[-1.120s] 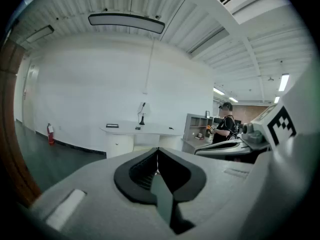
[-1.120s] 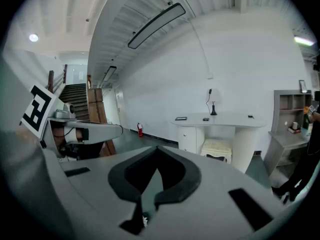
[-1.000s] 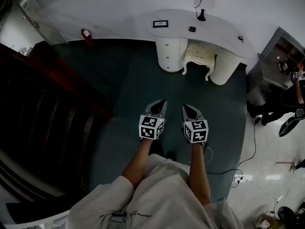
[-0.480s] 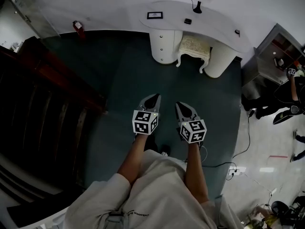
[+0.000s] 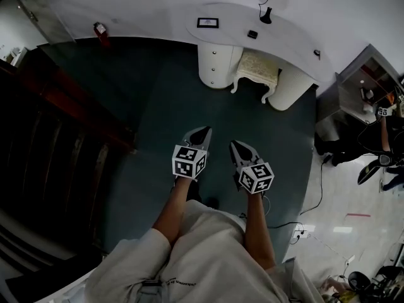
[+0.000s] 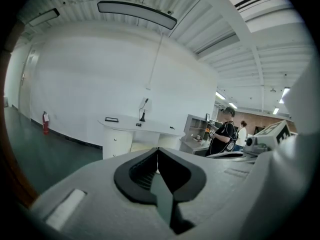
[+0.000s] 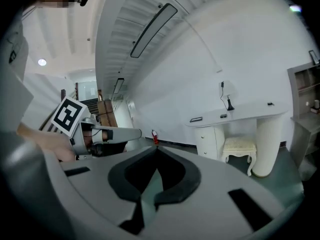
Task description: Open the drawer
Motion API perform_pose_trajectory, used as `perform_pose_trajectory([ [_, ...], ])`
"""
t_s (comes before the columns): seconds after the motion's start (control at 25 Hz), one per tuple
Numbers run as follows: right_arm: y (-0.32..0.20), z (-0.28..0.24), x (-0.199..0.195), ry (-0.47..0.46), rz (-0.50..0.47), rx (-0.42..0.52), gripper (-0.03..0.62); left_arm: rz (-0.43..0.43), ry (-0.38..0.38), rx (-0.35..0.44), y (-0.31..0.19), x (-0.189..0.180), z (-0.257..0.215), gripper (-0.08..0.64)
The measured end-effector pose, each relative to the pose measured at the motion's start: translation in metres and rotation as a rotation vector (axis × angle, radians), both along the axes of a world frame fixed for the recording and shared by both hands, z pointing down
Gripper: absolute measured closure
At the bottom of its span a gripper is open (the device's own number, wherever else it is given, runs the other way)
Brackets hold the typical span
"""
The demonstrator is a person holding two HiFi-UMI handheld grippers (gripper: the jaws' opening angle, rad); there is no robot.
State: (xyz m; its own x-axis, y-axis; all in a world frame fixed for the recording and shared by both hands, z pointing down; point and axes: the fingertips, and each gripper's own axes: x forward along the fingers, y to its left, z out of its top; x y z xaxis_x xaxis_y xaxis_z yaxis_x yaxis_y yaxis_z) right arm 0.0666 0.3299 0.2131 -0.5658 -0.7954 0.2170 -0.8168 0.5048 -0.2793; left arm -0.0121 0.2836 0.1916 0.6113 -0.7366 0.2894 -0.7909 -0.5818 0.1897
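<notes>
Before the desk point(image 5: 287, 35), open carpet point(image 5: 183, 100)

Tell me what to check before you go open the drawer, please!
1. Left gripper empty: ok, jaws together, nothing between them.
2. Right gripper empty: ok, jaws together, nothing between them.
3. Jaws open for a knob: not ok, both are shut.
4. Close enough to the drawers: not ok, the desk stands far across the carpet.
5. Stool out of the way: ok, it stands beside the drawers, not in front.
</notes>
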Motion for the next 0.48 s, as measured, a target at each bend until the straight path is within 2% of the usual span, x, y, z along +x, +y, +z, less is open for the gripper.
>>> perform_pose_trajectory([
  [0.28, -0.062, -0.005, -0.008, -0.069, 0.025, -0.046, 0.577, -0.027, 0.042, -0.004, -0.061, -0.023, -0.009, 0.549],
  [0.48, -0.108, 0.005, -0.012, -0.065, 0.064, -0.093, 0.578, -0.035, 0.046, -0.031, -0.108, -0.042, -0.001, 0.549],
])
